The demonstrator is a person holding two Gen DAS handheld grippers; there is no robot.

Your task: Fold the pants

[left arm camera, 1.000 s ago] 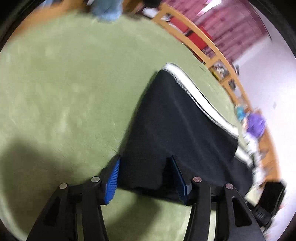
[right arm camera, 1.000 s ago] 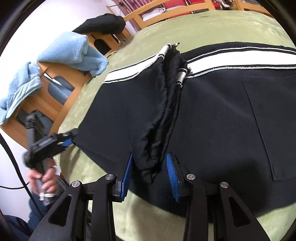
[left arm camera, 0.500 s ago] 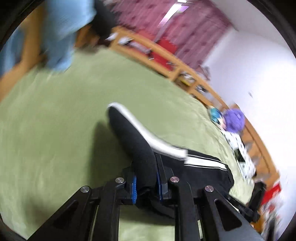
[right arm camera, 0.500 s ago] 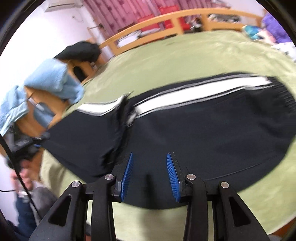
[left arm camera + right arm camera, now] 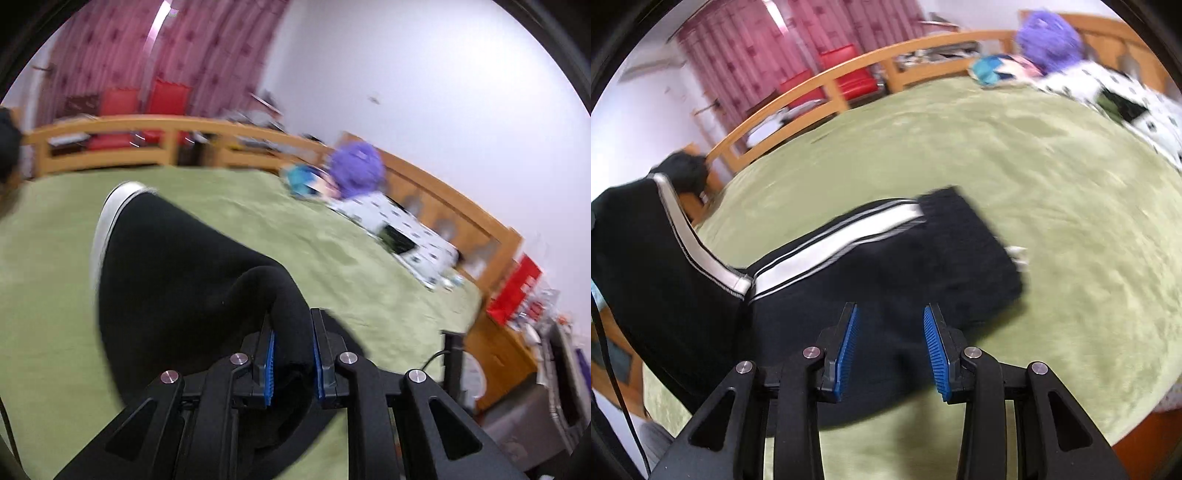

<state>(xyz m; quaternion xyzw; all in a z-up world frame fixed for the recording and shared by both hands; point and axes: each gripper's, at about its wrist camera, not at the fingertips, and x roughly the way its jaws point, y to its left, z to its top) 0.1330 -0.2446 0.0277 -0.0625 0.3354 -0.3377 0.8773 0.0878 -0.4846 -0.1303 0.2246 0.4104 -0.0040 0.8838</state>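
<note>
The left gripper (image 5: 291, 354) has its jaws pinching a bunched edge of the black pants (image 5: 177, 280), lifted above the green bed (image 5: 369, 266). From these jaws the cloth hangs forward and down. The right gripper (image 5: 891, 350) has its jaws spread with nothing between them; the rest of the pants lies just ahead on the bed. The folding-over step seems in hand; next, the lifted half must be laid evenly on the flat half.

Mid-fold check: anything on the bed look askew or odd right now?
Nothing damaged or spilled. The pants are mid-fold: one end is lifted in a bunch by the left gripper, shut on the cloth, while the rest lies slanted on the green blanket. The right gripper is open, holding nothing.
</note>
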